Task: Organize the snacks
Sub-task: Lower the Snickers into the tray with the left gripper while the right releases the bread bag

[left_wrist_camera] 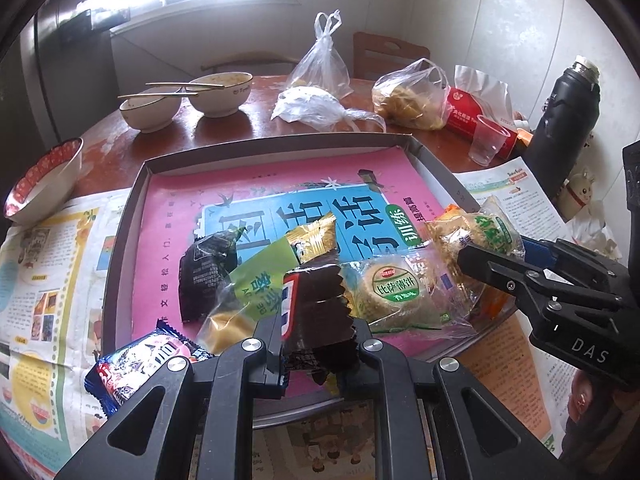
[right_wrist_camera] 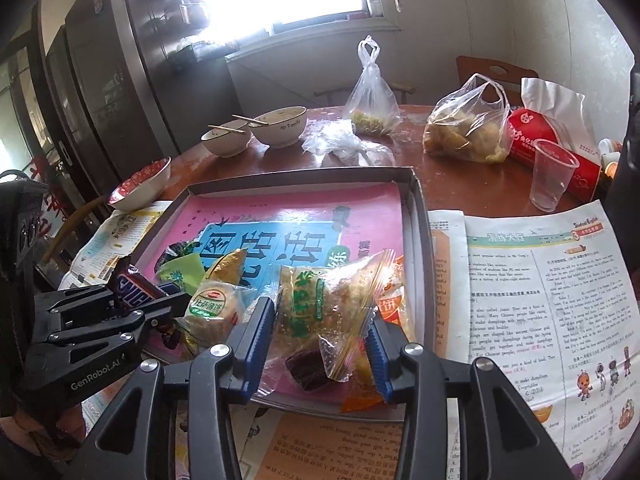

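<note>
A grey tray [left_wrist_camera: 132, 216] lined with a pink and blue booklet holds several wrapped snacks. My left gripper [left_wrist_camera: 318, 344] is shut on a brown Snickers bar [left_wrist_camera: 316, 304] over the tray's near edge; the bar also shows in the right wrist view [right_wrist_camera: 138, 292]. My right gripper [right_wrist_camera: 322, 332] is open around a clear packet of crumbly cake with a green label [right_wrist_camera: 320, 300], its blue pads on either side, not visibly pressing. A round biscuit packet [left_wrist_camera: 394, 292] lies between the two. A blue and pink packet [left_wrist_camera: 140, 360] lies outside the tray's near left corner.
Newspaper sheets [right_wrist_camera: 540, 280] lie under and beside the tray. Behind it stand two bowls with chopsticks [left_wrist_camera: 188, 96], a red-rimmed bowl [left_wrist_camera: 44, 184], plastic bags [left_wrist_camera: 412, 96], a red tissue pack [right_wrist_camera: 552, 144], a clear cup [right_wrist_camera: 550, 176] and a black flask [left_wrist_camera: 564, 120].
</note>
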Tool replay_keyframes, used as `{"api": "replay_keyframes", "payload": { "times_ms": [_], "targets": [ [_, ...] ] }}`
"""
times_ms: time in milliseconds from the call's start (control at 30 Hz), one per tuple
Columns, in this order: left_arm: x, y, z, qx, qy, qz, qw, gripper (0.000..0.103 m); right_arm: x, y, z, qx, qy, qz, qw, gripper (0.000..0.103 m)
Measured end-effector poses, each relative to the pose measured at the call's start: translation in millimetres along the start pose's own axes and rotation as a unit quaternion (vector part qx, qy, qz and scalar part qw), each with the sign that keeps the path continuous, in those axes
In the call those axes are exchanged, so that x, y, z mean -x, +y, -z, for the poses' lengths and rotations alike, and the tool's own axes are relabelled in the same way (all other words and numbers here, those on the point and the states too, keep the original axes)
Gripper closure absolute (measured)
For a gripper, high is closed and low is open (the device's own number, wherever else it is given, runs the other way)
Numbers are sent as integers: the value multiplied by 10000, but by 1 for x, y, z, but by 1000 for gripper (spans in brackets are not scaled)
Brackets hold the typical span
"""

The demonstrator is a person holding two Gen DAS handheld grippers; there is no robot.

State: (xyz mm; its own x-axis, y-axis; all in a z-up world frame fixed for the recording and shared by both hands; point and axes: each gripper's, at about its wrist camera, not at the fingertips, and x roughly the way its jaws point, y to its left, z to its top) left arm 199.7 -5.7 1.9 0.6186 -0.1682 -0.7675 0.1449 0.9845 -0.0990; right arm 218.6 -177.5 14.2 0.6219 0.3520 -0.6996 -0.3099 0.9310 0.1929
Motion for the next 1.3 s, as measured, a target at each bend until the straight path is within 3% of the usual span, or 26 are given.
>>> {"api": "replay_keyframes", "payload": {
  "times_ms": [167,333,467,667,800,1300],
  "targets": [
    [-1,-1,0,-34,1,1,10000,86,5,-1,0,13,-70,84,9999,55],
    [2,-2,1,-50,-46,-17,10000,84,11,-6,-1,-36,-160,136,9998,43],
    [6,-1,1,-46,-77,-23,10000,80,17,-9,0,-88,-233,153,9996,41],
    [13,-1,0,-41,-161,-82,9998,67,26,-10,0,-102,-344,237,9991,39],
    [20,1,-2,-19,-262,-130,9996,52,35,-8,1,-86,-481,315,9983,35],
    [66,5,2,98,-728,-318,9968,32,74,6,5,-39,-950,461,9944,19]
  ]
}}
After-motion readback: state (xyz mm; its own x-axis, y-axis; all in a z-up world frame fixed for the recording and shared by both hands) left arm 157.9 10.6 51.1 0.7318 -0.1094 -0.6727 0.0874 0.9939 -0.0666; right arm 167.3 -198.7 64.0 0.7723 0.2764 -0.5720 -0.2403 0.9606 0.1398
